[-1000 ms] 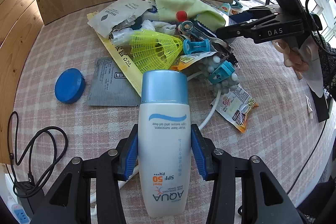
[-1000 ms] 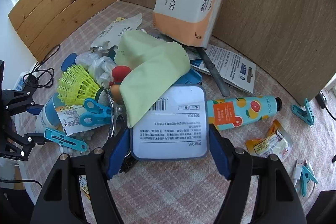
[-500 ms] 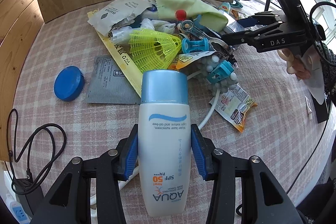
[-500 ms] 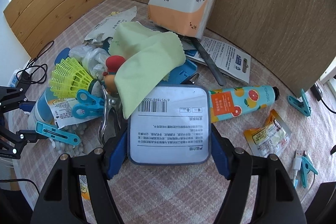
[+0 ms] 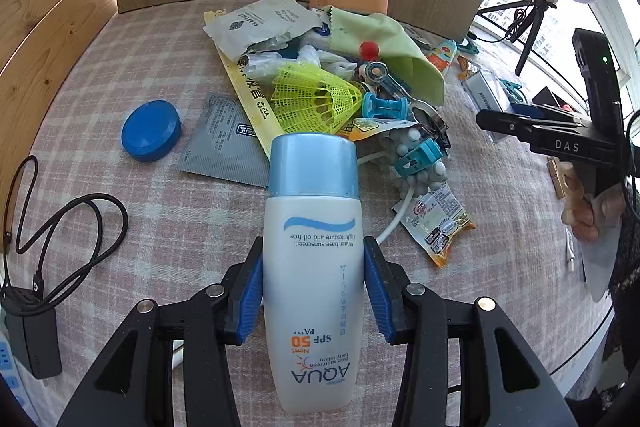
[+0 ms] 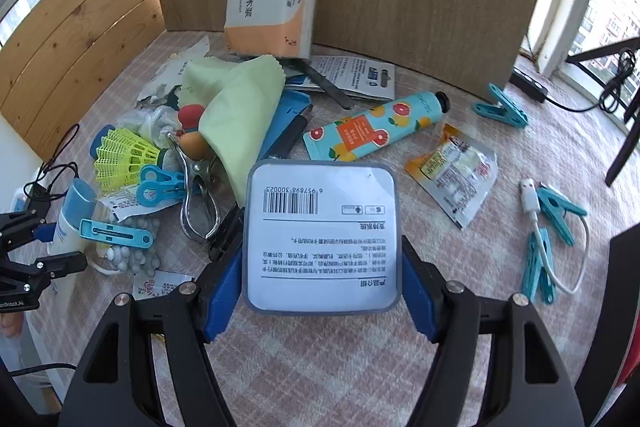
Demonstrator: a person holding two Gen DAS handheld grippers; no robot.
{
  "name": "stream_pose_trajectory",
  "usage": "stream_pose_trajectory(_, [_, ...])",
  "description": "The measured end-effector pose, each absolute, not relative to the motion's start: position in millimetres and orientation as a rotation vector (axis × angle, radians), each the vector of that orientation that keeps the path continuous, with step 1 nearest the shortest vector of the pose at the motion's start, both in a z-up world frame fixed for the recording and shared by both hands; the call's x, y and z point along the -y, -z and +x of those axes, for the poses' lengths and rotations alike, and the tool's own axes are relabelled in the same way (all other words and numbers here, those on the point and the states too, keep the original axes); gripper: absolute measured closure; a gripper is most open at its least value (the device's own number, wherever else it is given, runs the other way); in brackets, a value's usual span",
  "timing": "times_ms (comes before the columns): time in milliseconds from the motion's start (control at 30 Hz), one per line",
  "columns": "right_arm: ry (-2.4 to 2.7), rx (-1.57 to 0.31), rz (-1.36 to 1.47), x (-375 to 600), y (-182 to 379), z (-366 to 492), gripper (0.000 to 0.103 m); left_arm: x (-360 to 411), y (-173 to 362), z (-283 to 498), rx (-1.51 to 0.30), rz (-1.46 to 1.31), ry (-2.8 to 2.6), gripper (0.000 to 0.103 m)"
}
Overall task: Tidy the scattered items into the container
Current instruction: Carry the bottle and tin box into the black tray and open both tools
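Note:
My left gripper [image 5: 313, 291] is shut on a white sunscreen bottle [image 5: 314, 259] with a blue cap, held above the checked tablecloth. My right gripper [image 6: 322, 283] is shut on a flat grey box [image 6: 322, 231] with a white barcode label. A pile of scattered items lies ahead: a yellow shuttlecock [image 5: 316, 99], a green cloth [image 6: 236, 95], blue clips [image 6: 160, 183], a metal clamp [image 6: 198, 199], a fruit-print tube [image 6: 376, 131] and snack sachets [image 6: 456, 167]. The right gripper shows in the left wrist view [image 5: 492, 119]. No container is in view.
An orange tissue pack [image 6: 272, 3] leans on the wooden back panel. A blue round lid [image 5: 151, 131] and a grey sachet [image 5: 224, 143] lie left of the pile. A black cable [image 5: 68, 223] lies at the left edge. Teal clips and a white cable [image 6: 548, 227] lie on the right.
My right gripper has pulled back and to the right with the grey box, away from the pile. My left gripper keeps the sunscreen bottle and has shifted slightly.

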State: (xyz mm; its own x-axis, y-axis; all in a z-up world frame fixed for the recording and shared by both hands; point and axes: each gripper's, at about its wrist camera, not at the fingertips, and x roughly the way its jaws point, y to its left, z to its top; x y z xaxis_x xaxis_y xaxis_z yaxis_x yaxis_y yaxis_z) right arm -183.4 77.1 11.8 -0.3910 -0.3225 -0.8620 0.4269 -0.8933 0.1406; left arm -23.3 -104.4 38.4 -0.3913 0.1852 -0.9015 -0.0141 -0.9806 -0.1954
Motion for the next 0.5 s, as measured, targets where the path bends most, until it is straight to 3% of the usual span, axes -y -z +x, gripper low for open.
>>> stream_pose_trajectory(500, [2.649, 0.093, 1.358, -209.3, -79.8, -138.9, 0.034, -6.3, -81.5, -73.7, 0.132, -1.455, -2.439, 0.06])
